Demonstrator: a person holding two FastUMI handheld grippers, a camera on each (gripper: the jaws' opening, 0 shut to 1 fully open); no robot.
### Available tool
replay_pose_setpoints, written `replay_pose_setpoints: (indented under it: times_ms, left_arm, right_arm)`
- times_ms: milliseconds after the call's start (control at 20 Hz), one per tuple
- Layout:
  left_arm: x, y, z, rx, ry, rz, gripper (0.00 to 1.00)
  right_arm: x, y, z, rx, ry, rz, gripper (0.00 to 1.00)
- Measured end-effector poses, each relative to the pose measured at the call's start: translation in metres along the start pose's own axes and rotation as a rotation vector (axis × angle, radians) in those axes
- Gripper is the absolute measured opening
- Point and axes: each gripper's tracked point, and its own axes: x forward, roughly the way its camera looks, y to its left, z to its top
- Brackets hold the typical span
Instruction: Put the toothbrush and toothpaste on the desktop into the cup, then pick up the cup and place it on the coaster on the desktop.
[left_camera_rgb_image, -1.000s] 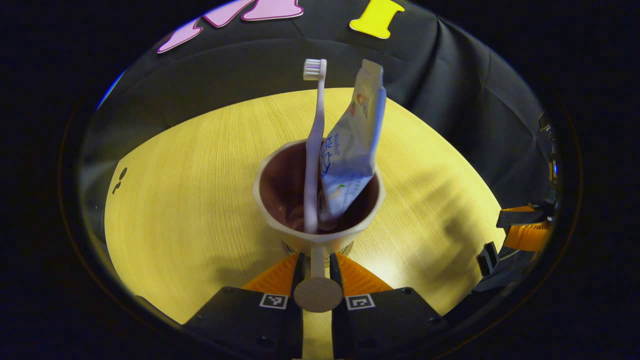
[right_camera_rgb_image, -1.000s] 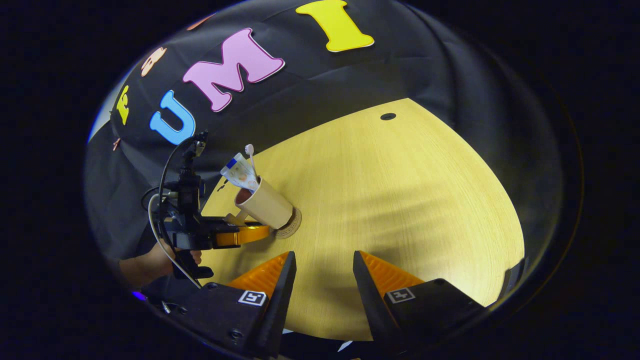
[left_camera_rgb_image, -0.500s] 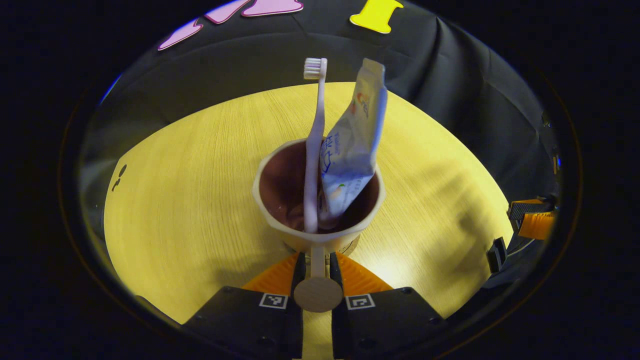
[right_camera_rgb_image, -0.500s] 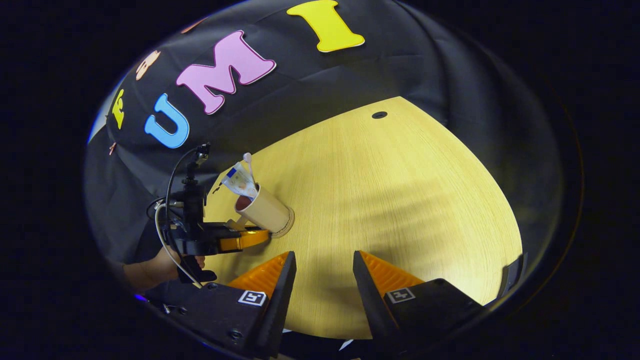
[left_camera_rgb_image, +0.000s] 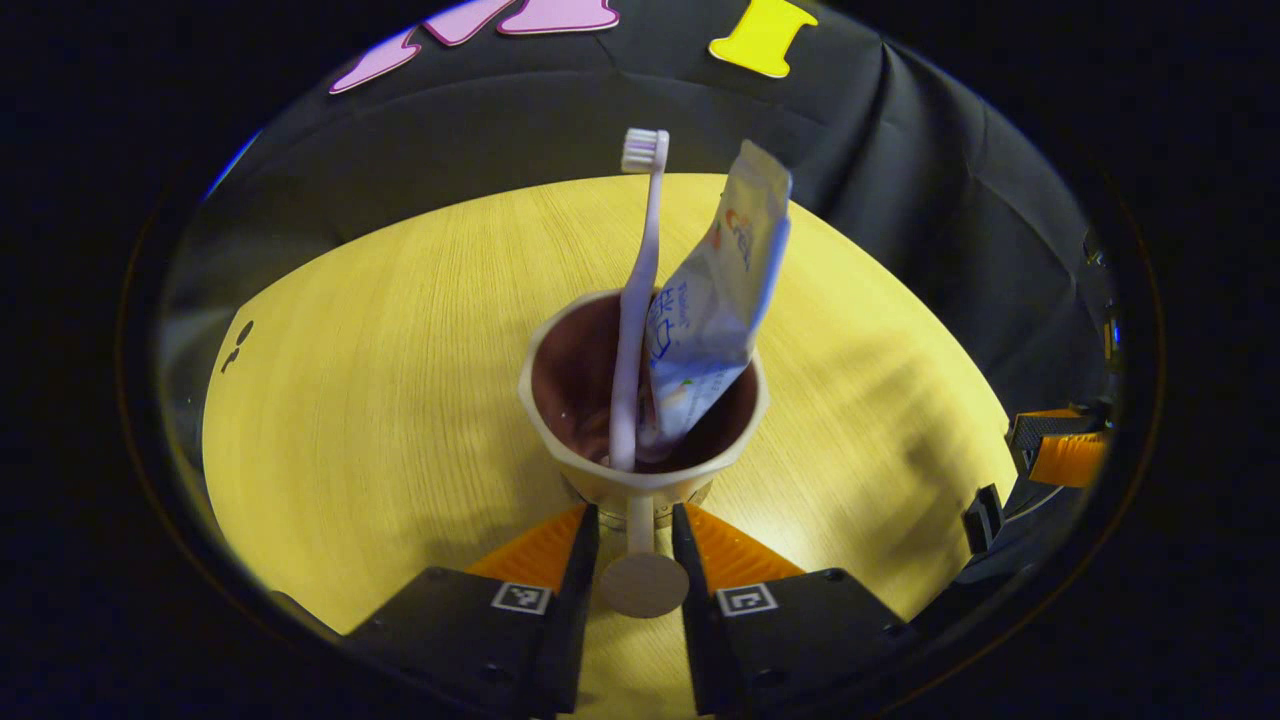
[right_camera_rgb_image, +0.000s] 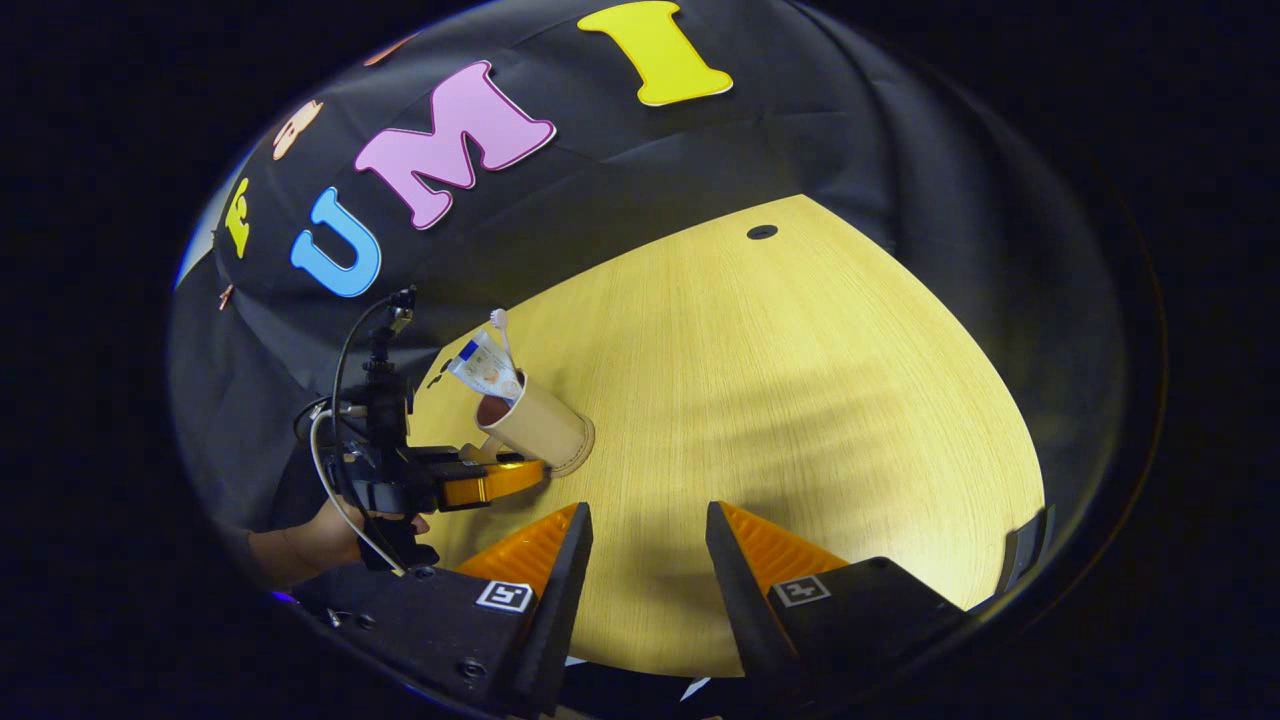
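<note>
A beige cup with a dark inside stands upright on the round coaster on the yellow wooden desktop. In it lean a pale pink toothbrush, bristles up, and a white toothpaste tube. My left gripper sits low in front of the cup, and its orange fingers flank the cup's thin handle with a small gap on each side. It stands open. My right gripper hangs open and empty over the desk's near edge, to the right of the cup.
A person's hand holds the left gripper at the desk's left edge. The right gripper also shows at the far right of the left gripper view. A dark cable hole lies at the desk's far side.
The cup came down onto the coaster. My left gripper's fingers, which pressed on the cup's handle, have spread apart and let it go. The right gripper has barely moved.
</note>
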Motion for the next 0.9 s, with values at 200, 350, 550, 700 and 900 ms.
replay_pose_setpoints:
  times_ms: [200, 350, 550, 700, 900]
  left_arm:
    - [-0.014, -0.005, 0.003, -0.013, -0.019, -0.018, 0.74]
    - [-0.034, -0.009, 0.009, -0.020, -0.054, -0.029, 0.89]
    - [-0.073, -0.011, 0.022, -0.004, -0.136, -0.043, 0.93]
    - [-0.110, -0.016, 0.028, -0.020, -0.189, -0.049, 0.94]
    - [-0.149, -0.011, 0.039, -0.014, -0.280, -0.030, 0.94]
  right_arm:
    - [0.003, 0.013, 0.010, -0.003, -0.015, 0.016, 0.71]
    - [0.006, 0.024, 0.015, -0.020, -0.025, 0.025, 0.71]
    - [0.009, 0.048, 0.014, -0.043, -0.028, 0.041, 0.77]
    - [0.003, 0.071, 0.016, -0.064, -0.043, 0.044, 0.80]
    - [-0.004, 0.109, 0.027, -0.098, -0.094, 0.071, 0.90]
